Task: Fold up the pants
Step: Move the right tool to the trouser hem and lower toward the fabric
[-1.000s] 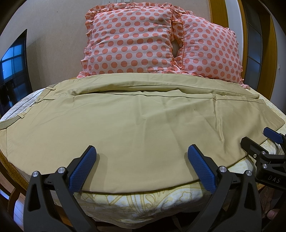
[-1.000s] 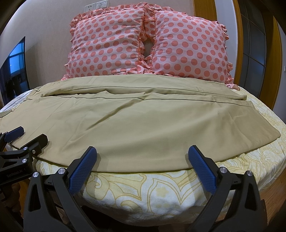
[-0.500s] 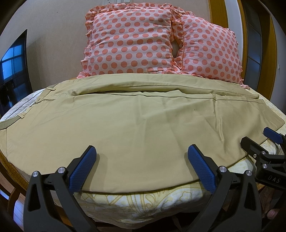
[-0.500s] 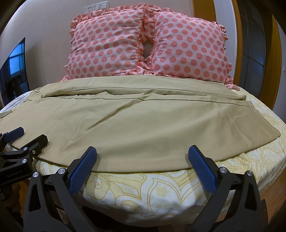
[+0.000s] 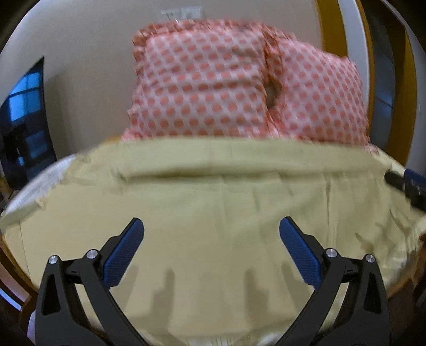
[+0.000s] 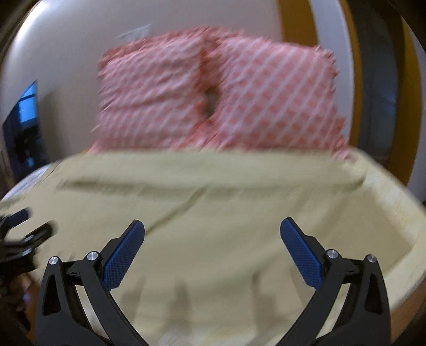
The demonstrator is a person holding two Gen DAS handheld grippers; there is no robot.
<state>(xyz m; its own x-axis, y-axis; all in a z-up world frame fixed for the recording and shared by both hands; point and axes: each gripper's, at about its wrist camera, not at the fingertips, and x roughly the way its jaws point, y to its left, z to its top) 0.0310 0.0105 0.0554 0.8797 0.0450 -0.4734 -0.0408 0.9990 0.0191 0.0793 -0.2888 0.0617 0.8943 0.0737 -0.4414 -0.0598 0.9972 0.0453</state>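
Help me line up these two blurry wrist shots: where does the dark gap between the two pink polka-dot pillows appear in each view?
Left wrist view: the dark gap between the two pink polka-dot pillows sits right of centre, in the upper half.
Right wrist view: the gap sits almost at centre, in the upper half.
Shared landmark: the khaki cloth pants spread on the bed just below the pillows, with each open gripper's blue pads over them.

Two polka-dot pillows against beige wall, dark screen left, wooden doorframe right
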